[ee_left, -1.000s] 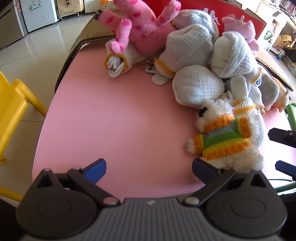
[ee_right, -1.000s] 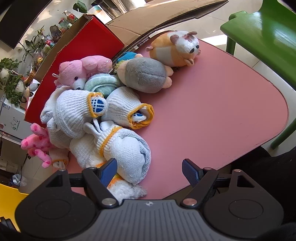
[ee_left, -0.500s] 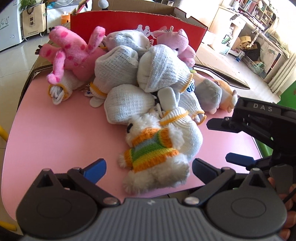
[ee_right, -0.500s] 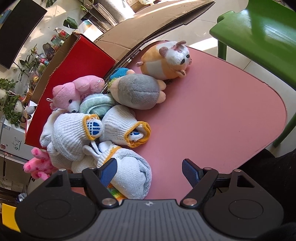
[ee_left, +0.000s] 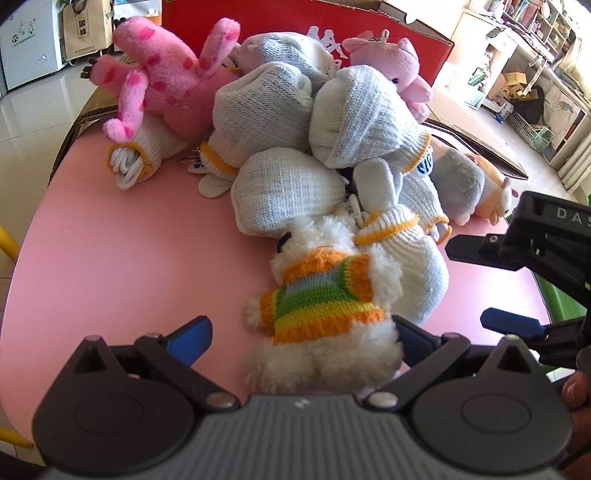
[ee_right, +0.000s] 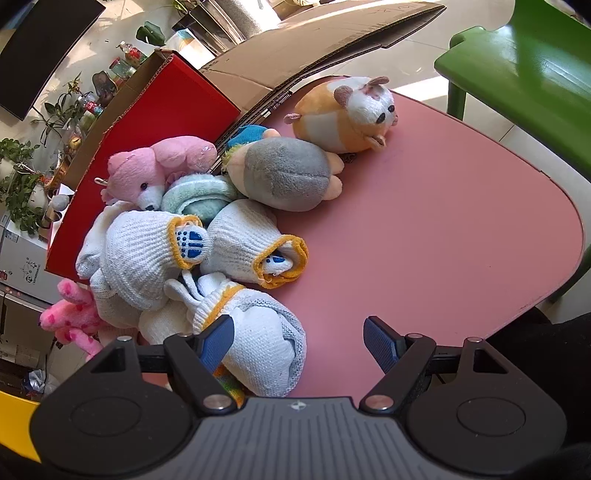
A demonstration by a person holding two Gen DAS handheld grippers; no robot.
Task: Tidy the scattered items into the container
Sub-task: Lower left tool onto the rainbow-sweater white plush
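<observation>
So we're sizing up the white fluffy dog in the striped sweater [ee_left: 321, 314], and everything here is placed relative to it. It's lying on the pink table [ee_left: 110, 251] at the near edge of the pile, head pointing away toward the red box [ee_left: 369, 33], rump pointing back at us, so its long axis is running pretty much straight along the left gripper's [ee_left: 303, 332] line. That gripper is sitting right over the dog's back end with its jaws spread apart and nothing pinched: one blue pad is hanging well off to the dog's left, the other is tucked just beside its right flank. The right gripper [ee_right: 299, 336] is also standing open and empty, off to the dog's right, with a rolled white glove [ee_right: 258, 343] lying between it and the dog. We're figuring the left hand is clearly the nearer one, and the box is waiting past the dog, behind the whole pile.
</observation>
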